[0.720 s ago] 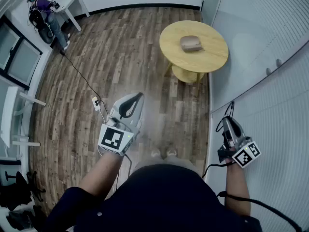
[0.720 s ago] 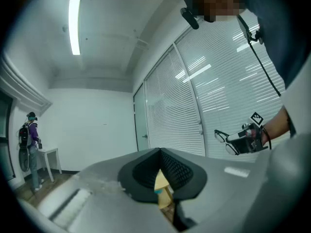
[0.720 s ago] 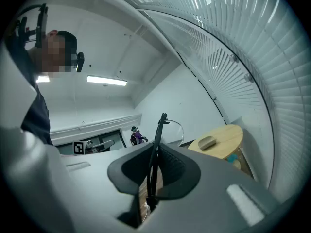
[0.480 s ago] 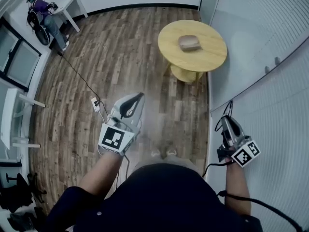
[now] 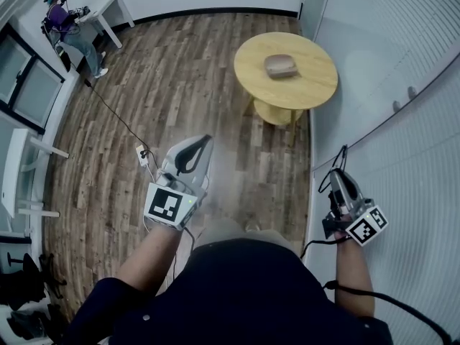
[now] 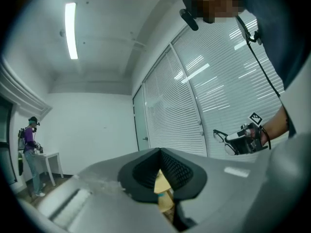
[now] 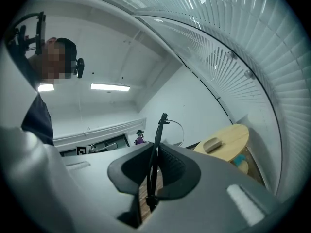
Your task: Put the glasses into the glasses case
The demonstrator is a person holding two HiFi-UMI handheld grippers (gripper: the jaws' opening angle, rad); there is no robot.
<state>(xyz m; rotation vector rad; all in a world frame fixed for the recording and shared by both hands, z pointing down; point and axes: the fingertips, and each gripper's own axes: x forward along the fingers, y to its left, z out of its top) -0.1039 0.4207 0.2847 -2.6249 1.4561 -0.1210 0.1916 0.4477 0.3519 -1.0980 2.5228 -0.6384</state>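
The right gripper is clenched on one thin temple arm of the glasses, which stick up past the jaw tips with the lenses hanging out ahead of it. The left gripper is held level with its jaws together and nothing between them. The main risk, as I judge it, is that narrow pinch: a single slim arm can swivel or slide between the pads on the way over, leaving the frame at a bad angle for the case, or dropping it. The glasses case lies far ahead on the round yellow table, well apart from both grippers, and it looks shut from here (too small to be sure), so the free gripper may have to open it first. The slatted glass wall runs close along the right, where the frame could knock against it. The wood-plank floor carries a cable at the left, a possible snag. Far left, another person stands at a white desk.
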